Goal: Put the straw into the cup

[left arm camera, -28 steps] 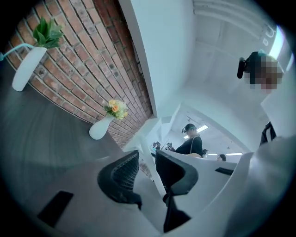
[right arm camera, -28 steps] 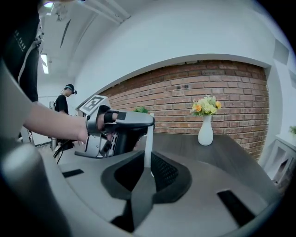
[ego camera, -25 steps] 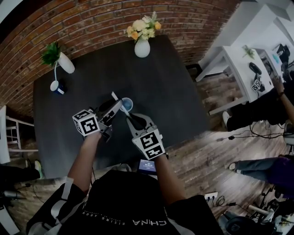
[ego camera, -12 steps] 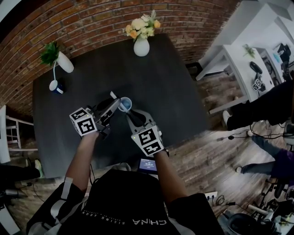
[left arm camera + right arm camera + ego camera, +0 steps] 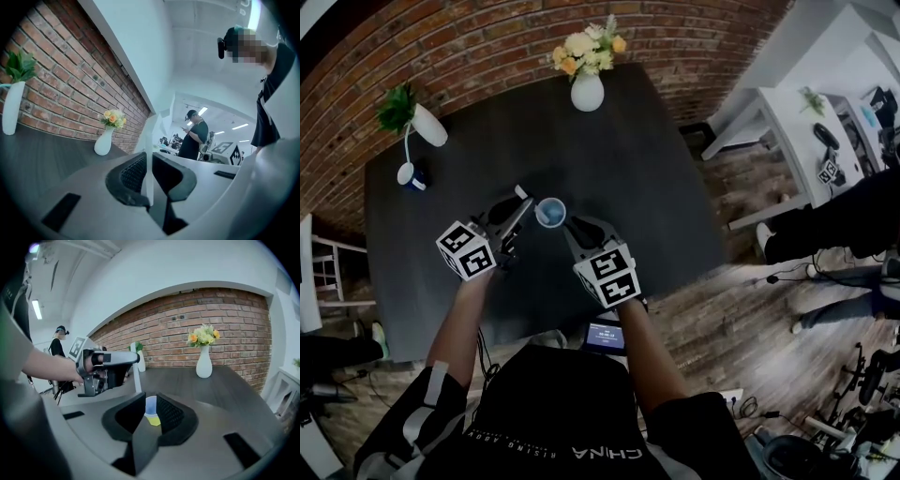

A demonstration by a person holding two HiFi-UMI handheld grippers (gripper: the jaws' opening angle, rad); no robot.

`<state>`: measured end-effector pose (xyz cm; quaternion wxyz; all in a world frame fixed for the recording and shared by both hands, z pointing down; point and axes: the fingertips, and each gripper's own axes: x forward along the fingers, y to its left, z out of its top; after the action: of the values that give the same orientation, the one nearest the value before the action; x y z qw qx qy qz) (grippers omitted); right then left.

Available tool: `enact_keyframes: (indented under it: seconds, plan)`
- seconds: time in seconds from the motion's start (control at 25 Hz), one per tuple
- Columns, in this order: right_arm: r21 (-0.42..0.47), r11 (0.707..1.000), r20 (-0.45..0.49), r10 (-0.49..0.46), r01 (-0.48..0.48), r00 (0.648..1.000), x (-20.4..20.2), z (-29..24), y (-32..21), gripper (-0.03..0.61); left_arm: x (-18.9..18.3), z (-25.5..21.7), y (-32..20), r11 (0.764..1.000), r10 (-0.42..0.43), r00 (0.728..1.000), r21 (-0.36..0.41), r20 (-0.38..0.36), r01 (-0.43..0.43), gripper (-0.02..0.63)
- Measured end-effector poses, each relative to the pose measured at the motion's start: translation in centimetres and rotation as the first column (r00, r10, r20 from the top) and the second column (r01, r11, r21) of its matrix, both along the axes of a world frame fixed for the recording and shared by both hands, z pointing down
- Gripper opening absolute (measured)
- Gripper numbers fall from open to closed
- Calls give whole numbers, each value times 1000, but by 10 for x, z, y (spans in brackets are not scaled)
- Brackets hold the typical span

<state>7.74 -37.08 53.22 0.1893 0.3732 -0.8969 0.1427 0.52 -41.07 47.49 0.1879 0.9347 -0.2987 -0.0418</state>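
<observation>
Your left hand-held gripper [image 5: 521,202] has just closed on the straw [image 5: 149,154] and drawn left of the cup [image 5: 550,213]. Your right hand-held gripper [image 5: 571,225] pinches that cup, so insertion remains.

an open office or lab workroom rather than a home. a brick wall [image 5: 487,37] backs a dark table [image 5: 628,178] dressed with a vase of flowers [image 5: 587,92] and a vase with a green plant [image 5: 429,127]. beside it stand white desks [image 5: 787,122] carrying equipment, and cables [image 5: 787,277] trail over the wooden floor [image 5: 722,309]. strip lights [image 5: 240,126] line the white ceiling, and a person [image 5: 192,136] stands among more workstations.
</observation>
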Motion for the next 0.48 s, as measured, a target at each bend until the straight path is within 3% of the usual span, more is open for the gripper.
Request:
enact_keyframes:
  seconds: [0.48]
  plan:
    - [-121,992,70,55,-47,996,20,9,-30,54,4,54,-13,998,-56,992,21,109,54,38]
